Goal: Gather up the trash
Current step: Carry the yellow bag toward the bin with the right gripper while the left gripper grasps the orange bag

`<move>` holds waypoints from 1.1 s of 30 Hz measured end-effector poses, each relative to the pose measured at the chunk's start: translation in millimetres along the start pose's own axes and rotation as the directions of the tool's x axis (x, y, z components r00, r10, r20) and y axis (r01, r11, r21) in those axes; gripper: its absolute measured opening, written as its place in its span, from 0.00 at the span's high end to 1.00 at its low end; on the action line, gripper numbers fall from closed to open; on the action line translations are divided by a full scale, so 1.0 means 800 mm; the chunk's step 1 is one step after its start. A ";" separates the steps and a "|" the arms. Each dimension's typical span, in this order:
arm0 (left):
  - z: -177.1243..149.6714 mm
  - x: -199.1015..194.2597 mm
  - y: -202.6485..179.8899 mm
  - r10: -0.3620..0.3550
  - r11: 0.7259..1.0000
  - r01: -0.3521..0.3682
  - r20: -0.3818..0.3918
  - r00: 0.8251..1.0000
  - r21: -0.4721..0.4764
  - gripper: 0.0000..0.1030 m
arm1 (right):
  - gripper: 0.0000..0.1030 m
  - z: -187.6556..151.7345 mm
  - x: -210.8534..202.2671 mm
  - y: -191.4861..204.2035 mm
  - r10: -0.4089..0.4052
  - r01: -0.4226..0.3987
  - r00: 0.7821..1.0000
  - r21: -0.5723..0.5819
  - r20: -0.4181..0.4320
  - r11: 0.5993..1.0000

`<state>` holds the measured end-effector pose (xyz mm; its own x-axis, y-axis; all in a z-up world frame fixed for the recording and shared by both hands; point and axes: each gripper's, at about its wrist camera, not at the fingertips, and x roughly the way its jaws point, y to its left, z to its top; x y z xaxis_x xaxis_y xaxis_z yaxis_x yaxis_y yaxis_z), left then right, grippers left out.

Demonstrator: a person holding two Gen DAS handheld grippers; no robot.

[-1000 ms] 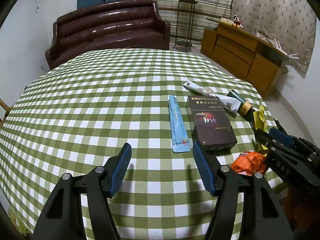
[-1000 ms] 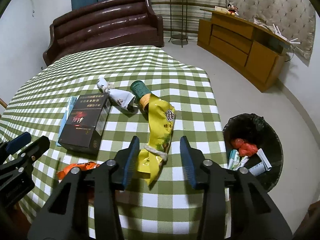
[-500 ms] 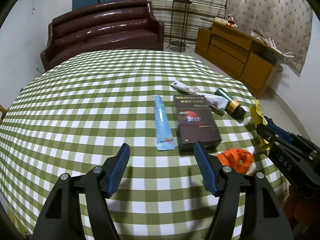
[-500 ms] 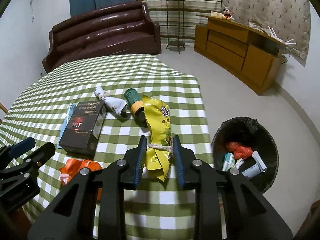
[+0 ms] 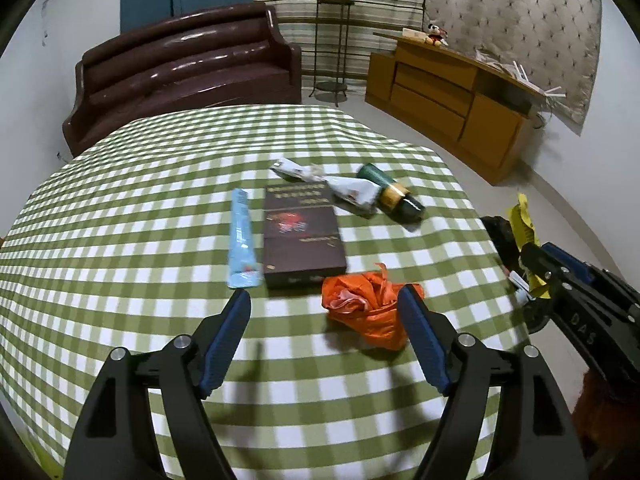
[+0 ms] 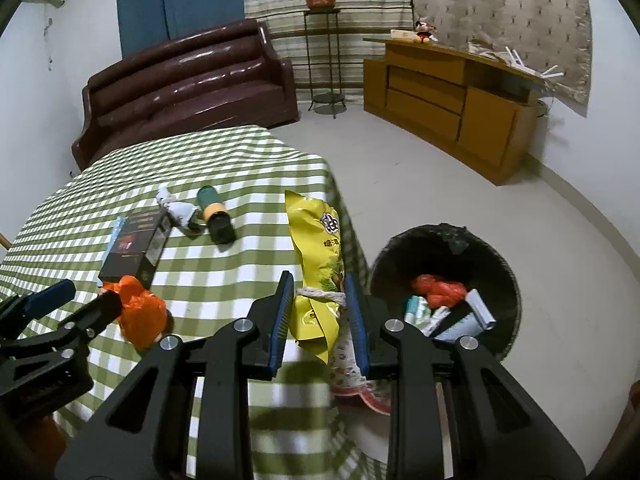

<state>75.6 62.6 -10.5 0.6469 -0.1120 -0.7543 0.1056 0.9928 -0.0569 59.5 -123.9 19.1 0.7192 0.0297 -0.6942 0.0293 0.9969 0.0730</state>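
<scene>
The right tongs [image 6: 320, 312] have closed on the yellow bag [image 6: 318, 256] and lifted it off the counter [image 6: 240, 184] toward the bin [image 6: 508, 272]. The left tongs [image 5: 324, 320], wide open and empty, have neared the orange wrapper [image 5: 366, 308].

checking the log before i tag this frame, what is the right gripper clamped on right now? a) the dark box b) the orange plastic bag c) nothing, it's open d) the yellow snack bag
d: the right gripper has its blue pads pressed on the yellow snack bag, lifted off the table near the trash bin; the orange plastic bag lies on the cloth.
</scene>
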 end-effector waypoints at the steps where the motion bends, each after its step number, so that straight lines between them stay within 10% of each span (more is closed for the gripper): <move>1: -0.001 0.001 -0.005 -0.004 1.000 0.004 0.000 1.000 0.006 0.28 | 0.75 -0.001 -0.001 -0.004 -0.001 0.001 1.000 0.004 0.001 1.000; 33: -0.029 0.013 -0.038 -0.030 0.996 0.032 -0.029 0.999 0.083 0.44 | 0.75 -0.010 0.003 -0.031 0.010 -0.010 1.000 0.038 -0.007 0.999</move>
<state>61.3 32.1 -32.1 0.6214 -0.1407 -0.7708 0.1885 0.9817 -0.0272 54.9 -147.8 9.8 0.7147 0.0403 -0.6982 0.0489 0.9930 0.1073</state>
